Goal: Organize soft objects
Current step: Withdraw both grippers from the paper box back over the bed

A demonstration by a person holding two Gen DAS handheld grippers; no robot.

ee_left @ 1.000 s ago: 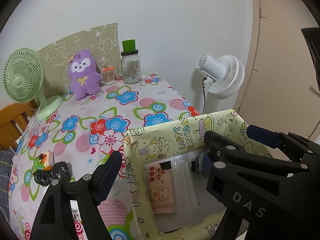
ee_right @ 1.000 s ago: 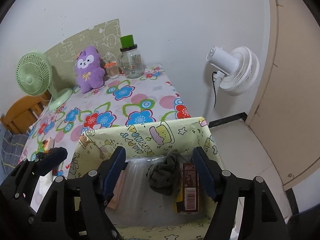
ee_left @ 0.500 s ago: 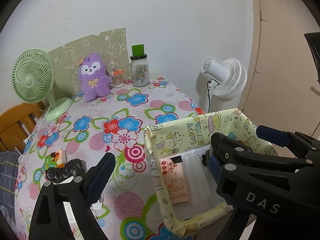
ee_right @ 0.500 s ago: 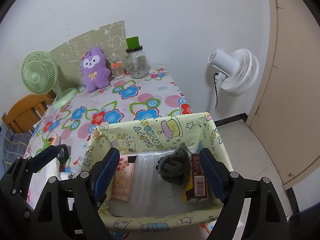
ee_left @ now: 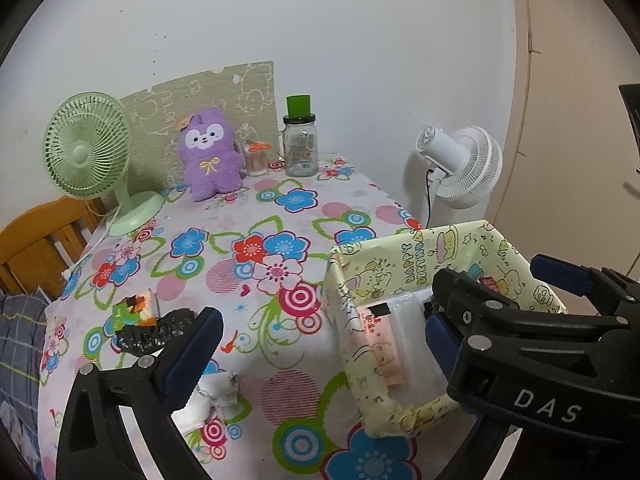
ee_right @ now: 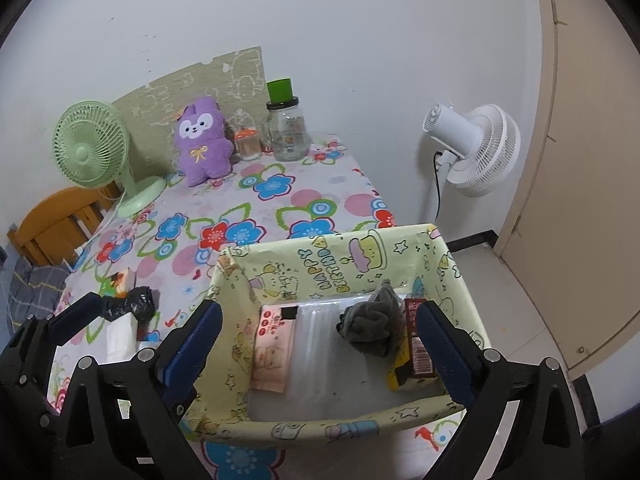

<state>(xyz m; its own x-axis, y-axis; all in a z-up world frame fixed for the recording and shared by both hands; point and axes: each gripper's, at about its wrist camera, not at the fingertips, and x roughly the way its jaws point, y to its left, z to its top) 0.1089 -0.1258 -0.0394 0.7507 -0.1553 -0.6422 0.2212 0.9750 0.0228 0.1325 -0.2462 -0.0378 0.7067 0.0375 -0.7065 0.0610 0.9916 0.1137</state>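
Both jaws opening, empty. Left hand-held gripper (ee_left: 320,344): reach white cloth (ee_left: 212,398), lower left; right hand-held gripper (ee_right: 320,334) idle over box (ee_right: 340,264).

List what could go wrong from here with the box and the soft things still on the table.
1. The yellow box seems to overhang the table's near edge; a push from either hand-held gripper might tip it off.
2. The black bag and white cloth lie under the opening, empty left hand-held gripper; a grab may snag both.
3. Reaching the purple plush risks knocking the glass jar.
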